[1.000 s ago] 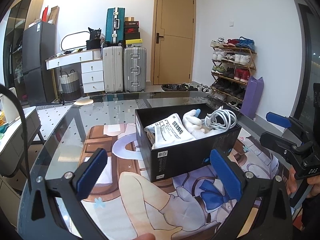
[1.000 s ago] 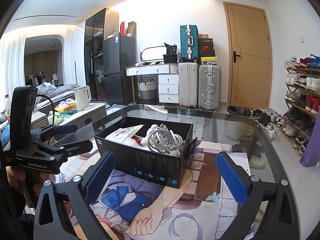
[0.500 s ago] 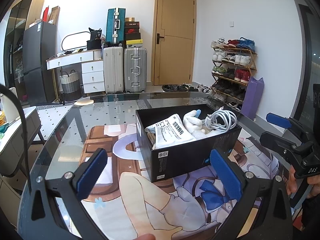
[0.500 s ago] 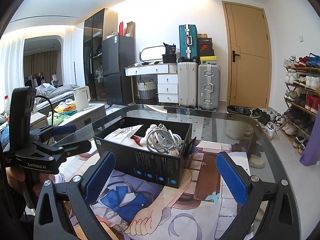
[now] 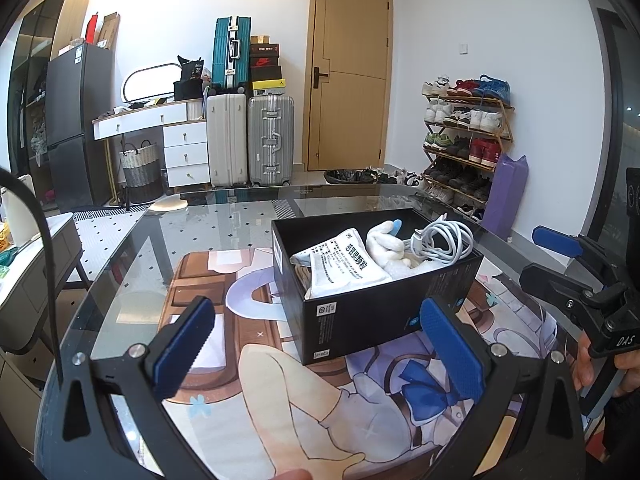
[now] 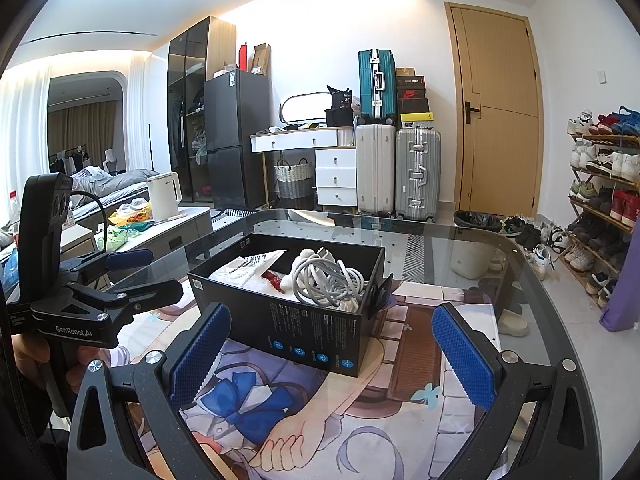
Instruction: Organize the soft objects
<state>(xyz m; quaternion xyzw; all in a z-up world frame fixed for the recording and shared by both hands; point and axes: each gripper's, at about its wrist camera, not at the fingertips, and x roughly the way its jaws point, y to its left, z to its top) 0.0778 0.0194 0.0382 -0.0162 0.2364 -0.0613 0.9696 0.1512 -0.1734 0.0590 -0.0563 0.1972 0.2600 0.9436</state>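
The left tool (image 6: 124, 276), at 9 o'clock in the right wrist view, reads "GenRobot.AI". The right tool (image 5: 560, 264), at 3 o'clock in the left wrist view, reads "DAS".

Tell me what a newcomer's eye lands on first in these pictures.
First, the open black box in the middle of the glass table, holding a white printed packet, a white plush toy and a coiled white cable. Next, the colourful anime mat under the box. Both claws, left and right, hover open before it.
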